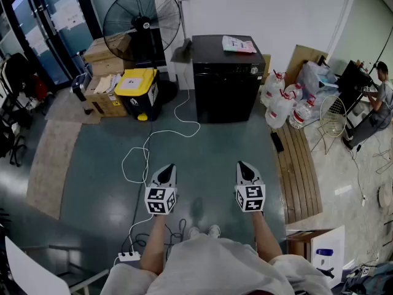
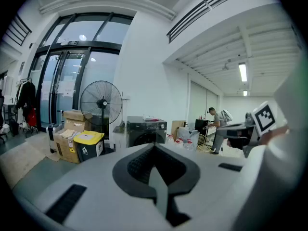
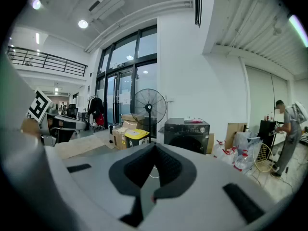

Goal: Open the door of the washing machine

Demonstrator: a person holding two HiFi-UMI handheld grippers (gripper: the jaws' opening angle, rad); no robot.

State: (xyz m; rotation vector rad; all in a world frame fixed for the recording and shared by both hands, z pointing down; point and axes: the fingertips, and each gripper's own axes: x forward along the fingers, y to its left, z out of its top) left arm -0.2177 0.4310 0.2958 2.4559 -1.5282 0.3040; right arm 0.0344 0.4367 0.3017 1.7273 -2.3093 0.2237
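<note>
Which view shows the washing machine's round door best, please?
The right gripper view: the door faces the camera, closed. The left gripper view shows it smaller; the head view sees mostly the washing machine top.

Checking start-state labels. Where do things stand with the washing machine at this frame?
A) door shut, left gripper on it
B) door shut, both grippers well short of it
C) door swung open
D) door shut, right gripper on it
B: the washing machine shows a flush, shut front, and the left gripper and right gripper hang over the floor short of it, jaws together and empty.
</note>
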